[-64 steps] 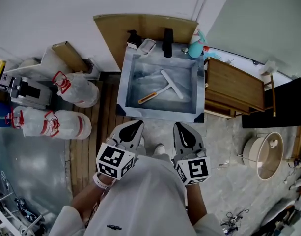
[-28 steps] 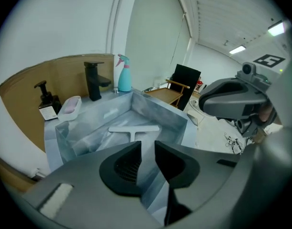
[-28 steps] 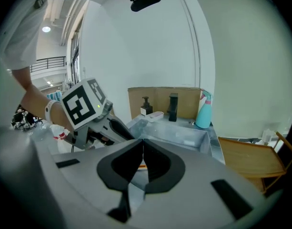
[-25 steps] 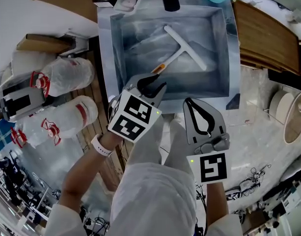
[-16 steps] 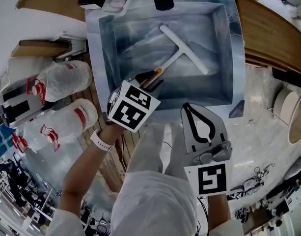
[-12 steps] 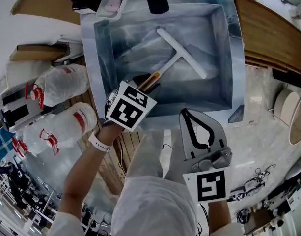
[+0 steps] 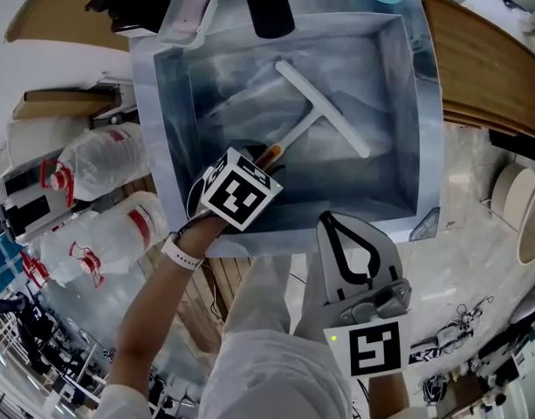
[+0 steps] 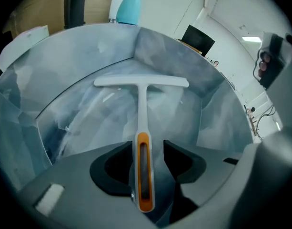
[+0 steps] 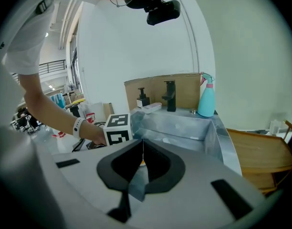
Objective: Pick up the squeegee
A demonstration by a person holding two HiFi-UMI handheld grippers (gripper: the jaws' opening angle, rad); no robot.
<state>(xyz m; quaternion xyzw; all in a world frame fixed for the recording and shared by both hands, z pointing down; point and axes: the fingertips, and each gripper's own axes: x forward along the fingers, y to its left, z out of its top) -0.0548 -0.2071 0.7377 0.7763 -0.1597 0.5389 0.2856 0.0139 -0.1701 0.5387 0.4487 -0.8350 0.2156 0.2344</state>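
- The squeegee (image 7: 304, 131) lies flat inside the sink (image 7: 162, 147).
- The left gripper (image 8: 146, 149), down in the sink, is opening its jaws astride the squeegee's handle.
- The right gripper (image 9: 142, 143) hangs outside the sink's near rim, jaws together and empty.

Right gripper (image 9: 142, 143): lower centre, jaws together, tips touching, nothing held.
Steel sink (image 9: 203, 130): beyond the jaws.
Left gripper's marker cube (image 9: 117, 129): at the sink's left edge, beside a wrist with a white wristband (image 9: 78, 126).
Black tap (image 9: 170, 96), black pump bottle (image 9: 142, 98), white dish (image 9: 153, 108), teal spray bottle (image 9: 206, 101): along the far rim, before a cardboard panel (image 9: 155, 86).
Wooden stand (image 9: 257, 151): right of the sink.
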